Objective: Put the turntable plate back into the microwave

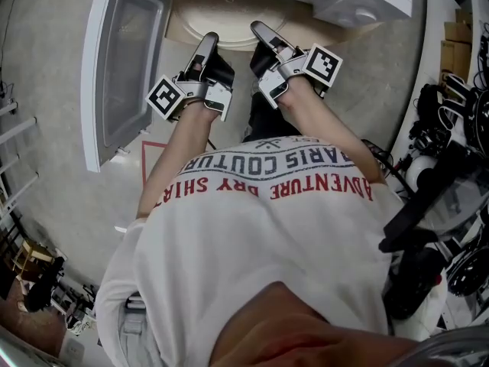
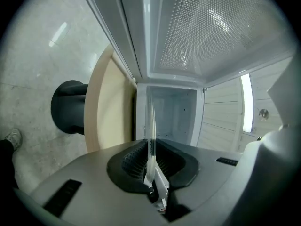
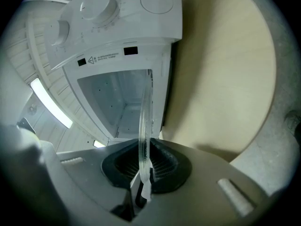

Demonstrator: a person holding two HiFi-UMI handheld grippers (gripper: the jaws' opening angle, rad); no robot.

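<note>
The microwave door (image 1: 126, 67) hangs wide open at the left. Beside it, the left hand-held gripper (image 1: 208, 44) is clamped on the rim of the glass turntable plate (image 2: 151, 126). The plate is seen edge-on, held up in front of the open cavity (image 2: 174, 112) and not yet inside. The right hand-held gripper (image 1: 263, 33) pinches the plate's opposite rim (image 3: 143, 121). The white microwave (image 3: 122, 27), with its dials, sits on a round beige counter (image 3: 221, 79).

White short-sleeved T-shirt (image 1: 260, 243), red and dark block lettering (image 1: 263, 183); left gripper (image 1: 206, 46), right gripper (image 1: 265, 33) black-grey, each bearing black-white marker cube (image 1: 166, 96).
</note>
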